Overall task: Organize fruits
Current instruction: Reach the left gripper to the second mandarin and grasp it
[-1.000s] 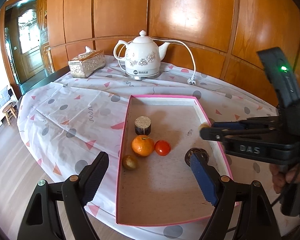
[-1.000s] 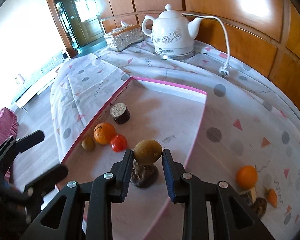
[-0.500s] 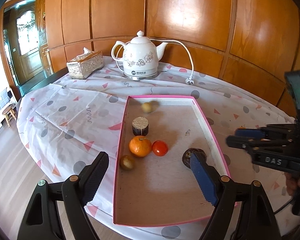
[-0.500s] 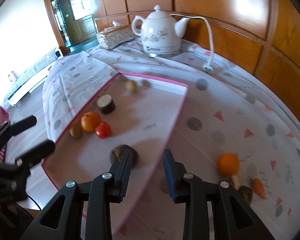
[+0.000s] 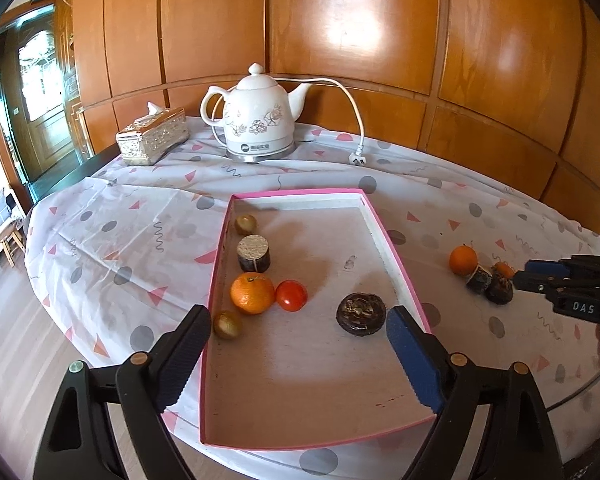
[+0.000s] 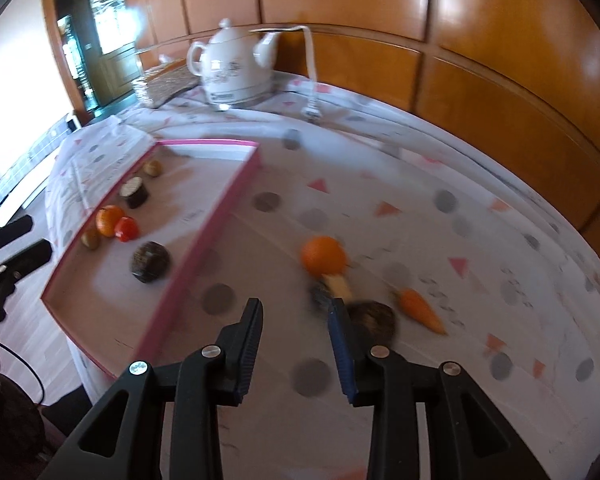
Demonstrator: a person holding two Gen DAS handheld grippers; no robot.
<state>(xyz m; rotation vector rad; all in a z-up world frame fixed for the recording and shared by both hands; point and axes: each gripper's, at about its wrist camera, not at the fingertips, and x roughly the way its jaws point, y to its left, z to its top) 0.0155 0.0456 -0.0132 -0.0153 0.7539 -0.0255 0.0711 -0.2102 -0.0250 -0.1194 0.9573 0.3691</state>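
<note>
A pink-rimmed tray (image 5: pixel 396 256) holds two brown kiwis (image 5: pixel 245 224), a dark cylinder (image 5: pixel 253 254), an orange (image 5: pixel 252 293), a tomato (image 5: pixel 291 295) and a dark round fruit (image 5: pixel 361 314). My left gripper (image 5: pixel 296 344) hovers over the tray's near end, its jaws opening with nothing between them. My right gripper (image 6: pixel 296 312) is open and empty over the cloth right of the tray (image 6: pixel 236 192). Just beyond it lie a loose orange (image 6: pixel 324 256), a carrot (image 6: pixel 420 308), a dark round fruit (image 6: pixel 374 318) and a small cylinder piece (image 6: pixel 338 284), partly hidden by its right finger.
A white kettle (image 5: pixel 256 120) with cord and plug (image 5: pixel 358 158) stands at the back of the table. A silver tissue box (image 5: pixel 152 136) sits to its left. Wood panelling closes off the far side. The tablecloth's edge drops off at the left.
The right gripper let go of a kiwi, which rolled to the tray's far left corner. That gripper then swung right, out of the tray, to the loose fruits. The left jaws stand slightly wider.
</note>
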